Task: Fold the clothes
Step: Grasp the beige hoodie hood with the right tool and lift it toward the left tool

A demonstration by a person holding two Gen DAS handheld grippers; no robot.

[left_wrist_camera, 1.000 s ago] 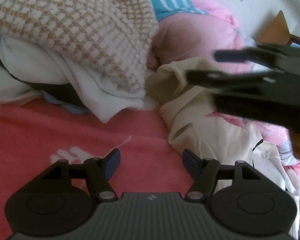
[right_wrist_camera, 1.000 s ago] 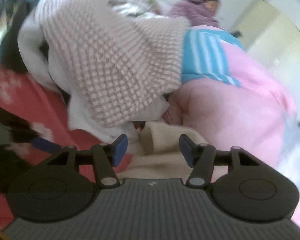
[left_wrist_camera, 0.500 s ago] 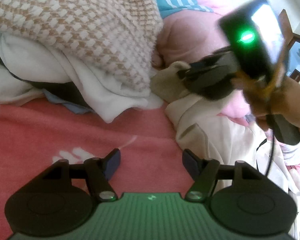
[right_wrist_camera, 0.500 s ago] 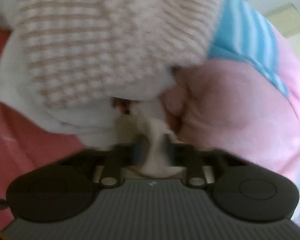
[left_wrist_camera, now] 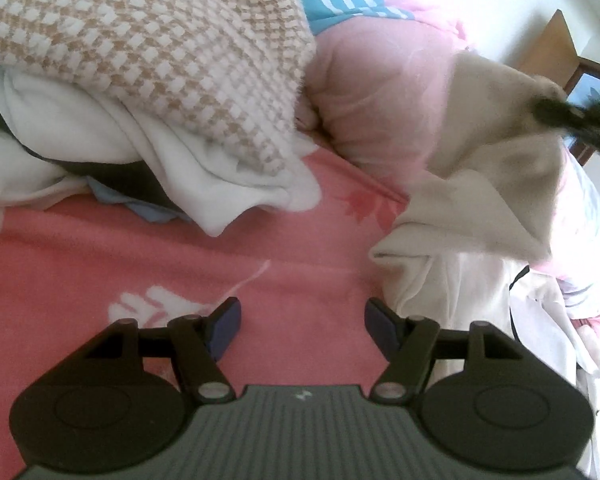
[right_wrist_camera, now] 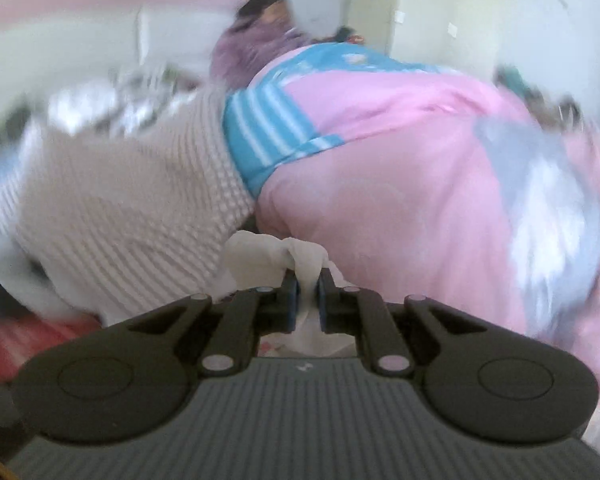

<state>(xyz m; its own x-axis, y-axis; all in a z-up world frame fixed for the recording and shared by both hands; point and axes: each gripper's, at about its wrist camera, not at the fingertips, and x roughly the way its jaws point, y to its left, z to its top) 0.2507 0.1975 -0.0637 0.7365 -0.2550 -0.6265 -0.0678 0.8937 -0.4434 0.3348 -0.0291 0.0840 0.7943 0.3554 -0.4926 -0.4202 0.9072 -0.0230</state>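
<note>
Bed [left_wrist_camera: 100, 248], coral floral cover: working surface, bare patch in front kept for folding. Left: heap topped by checked knit [left_wrist_camera: 148, 52], waiting. Centre: left gripper [left_wrist_camera: 302, 318], fingers released and empty over the cover, ready to take an edge. Right: cream garment [left_wrist_camera: 480, 184], one end raised off the bed, pinched by right gripper [right_wrist_camera: 307, 294], fingers clenched on its cloth.
</note>
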